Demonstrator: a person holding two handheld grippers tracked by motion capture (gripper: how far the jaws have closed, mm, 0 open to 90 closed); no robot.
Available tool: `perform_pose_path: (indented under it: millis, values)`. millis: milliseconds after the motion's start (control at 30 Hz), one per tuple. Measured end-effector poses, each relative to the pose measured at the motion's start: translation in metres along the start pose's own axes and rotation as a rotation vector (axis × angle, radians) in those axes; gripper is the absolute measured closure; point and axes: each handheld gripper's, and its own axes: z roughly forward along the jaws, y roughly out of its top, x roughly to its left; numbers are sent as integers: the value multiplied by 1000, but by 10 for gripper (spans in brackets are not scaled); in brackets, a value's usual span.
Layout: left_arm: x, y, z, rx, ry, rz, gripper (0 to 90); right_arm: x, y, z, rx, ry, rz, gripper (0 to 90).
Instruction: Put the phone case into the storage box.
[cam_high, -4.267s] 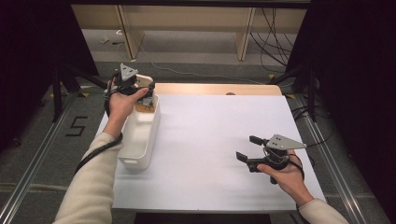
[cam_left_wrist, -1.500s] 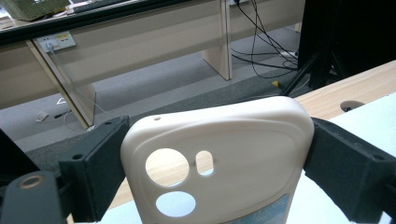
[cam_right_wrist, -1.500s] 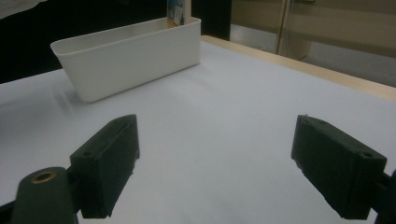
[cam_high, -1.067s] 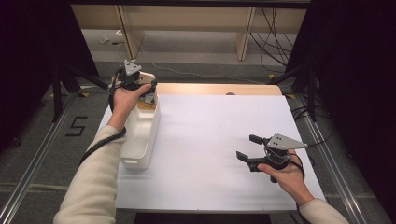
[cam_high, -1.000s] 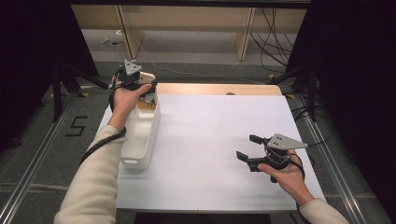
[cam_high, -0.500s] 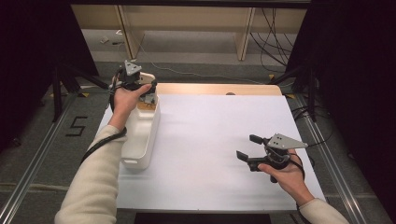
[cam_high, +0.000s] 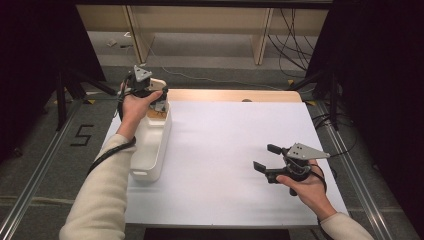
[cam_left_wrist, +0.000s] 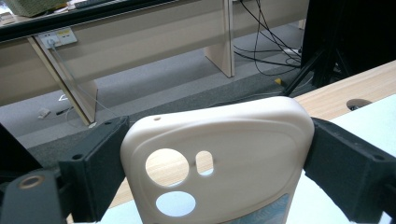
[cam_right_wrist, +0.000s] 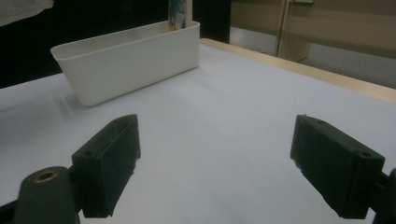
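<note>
Little has moved since the earlier frames — the left gripper (cam_high: 150, 97) has been lifted slightly higher over the far end of the bin (cam_high: 150, 150), while the right gripper (cam_high: 267, 160) has stayed put on the tabletop (cam_high: 225, 150).

A cream phone case (cam_left_wrist: 219, 158) is pinched edge to edge between the left fingers (cam_left_wrist: 100, 163), camera cut-outs facing the lens, held upright just above the bin's far end. The right fingers (cam_right_wrist: 109, 158) are spread wide with nothing between them, low over bare tabletop, well apart from the bin.

The case is judged light, thin and somewhat flexible — likely soft plastic or silicone, so it may bow if squeezed hard across its width. The matte surface should give fair friction; breakage looks unlikely. The side edges near the upper half, as taken now, are a sound hold; the thin strips around the cut-outs are best avoided. The bin looks stiff, light and liable to slide if bumped.
</note>
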Motion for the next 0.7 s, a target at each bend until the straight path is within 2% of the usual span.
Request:
perform_pose_path:
  millis: [700]
  values:
    - [1,1,2,4,2,5,106,0,0,0,-2,10,4,167]
